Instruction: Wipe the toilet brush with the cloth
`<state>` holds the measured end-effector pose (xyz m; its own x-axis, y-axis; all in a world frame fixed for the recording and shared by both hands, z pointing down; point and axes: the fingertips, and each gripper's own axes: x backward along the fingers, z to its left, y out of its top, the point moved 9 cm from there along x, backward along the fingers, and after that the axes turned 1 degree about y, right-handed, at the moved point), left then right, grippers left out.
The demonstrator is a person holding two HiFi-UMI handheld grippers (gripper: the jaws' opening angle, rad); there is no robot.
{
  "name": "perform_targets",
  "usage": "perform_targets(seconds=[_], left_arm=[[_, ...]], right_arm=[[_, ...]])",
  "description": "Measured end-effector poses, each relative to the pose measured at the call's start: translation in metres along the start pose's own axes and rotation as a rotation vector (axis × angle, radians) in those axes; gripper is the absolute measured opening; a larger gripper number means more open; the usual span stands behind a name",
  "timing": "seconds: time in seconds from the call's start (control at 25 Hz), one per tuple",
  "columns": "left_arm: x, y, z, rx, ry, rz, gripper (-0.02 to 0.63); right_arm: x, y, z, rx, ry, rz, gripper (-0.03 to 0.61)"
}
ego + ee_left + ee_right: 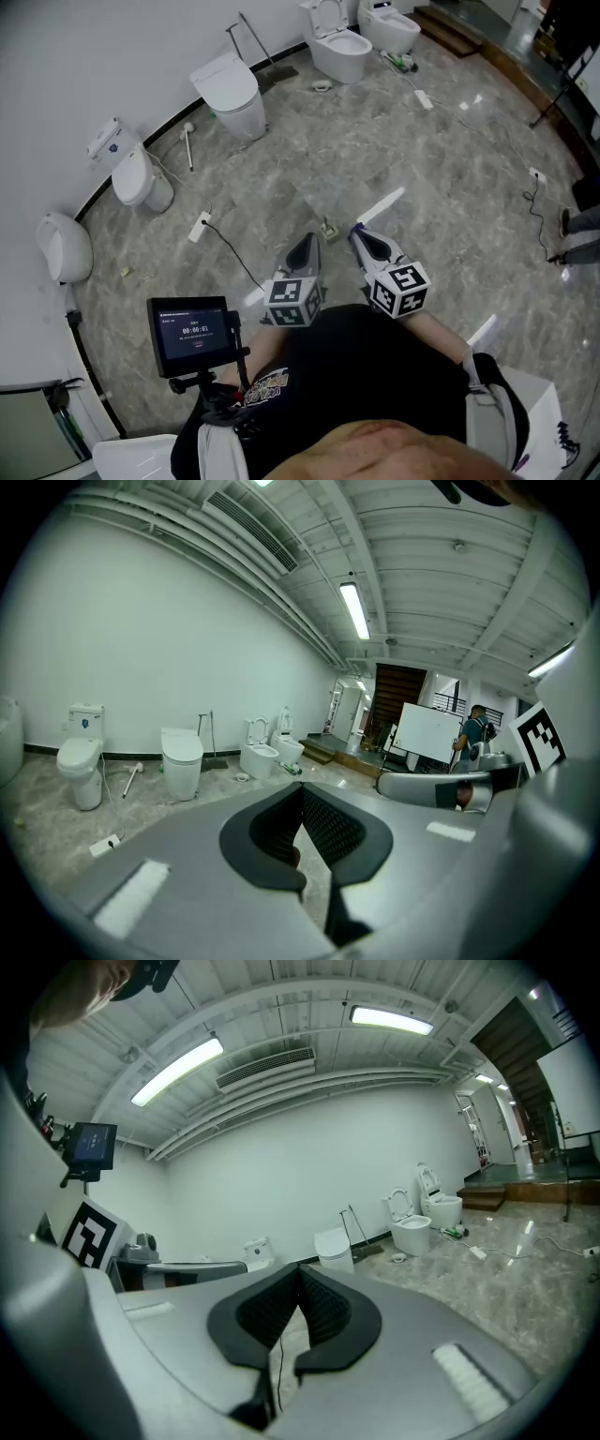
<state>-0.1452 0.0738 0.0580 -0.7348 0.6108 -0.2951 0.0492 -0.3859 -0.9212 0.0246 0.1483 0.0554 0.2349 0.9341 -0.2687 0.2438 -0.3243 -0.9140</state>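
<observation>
Looking down on a grey marble floor, hemmed along its left edge by a curved white wall. Lined up against that wall: four toilets, lids down on the near pair, plus a urinal toward the floor's near-left corner. Closer in, lit up on its bracket, a small monitor. Over to the left gripper now, clenched tight with nothing in it, hanging above the middle of the floor. Same story for the right gripper just beside it: pads pressed together, empty. And there, lying on the floor by the wall edge between the two nearest toilets, well apart from both grippers: the brush, untouched. Smaller yet, a power strip, black cable trailing off toward the grippers
</observation>
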Motion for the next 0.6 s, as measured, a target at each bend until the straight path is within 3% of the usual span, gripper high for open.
perform_targets(seconds=[0.32, 0.6], left_arm=[[0.001, 0.004, -0.002, 0.016, -0.012, -0.002, 0.003], [0.007, -0.016, 0.004, 0.034, -0.036, 0.050, 0.002]], right_arm=[[0.003, 0.000, -0.002, -0.006, -0.024, 0.005, 0.005], [0.017, -0.015, -0.003, -0.031, -0.089, 0.028, 0.006]])
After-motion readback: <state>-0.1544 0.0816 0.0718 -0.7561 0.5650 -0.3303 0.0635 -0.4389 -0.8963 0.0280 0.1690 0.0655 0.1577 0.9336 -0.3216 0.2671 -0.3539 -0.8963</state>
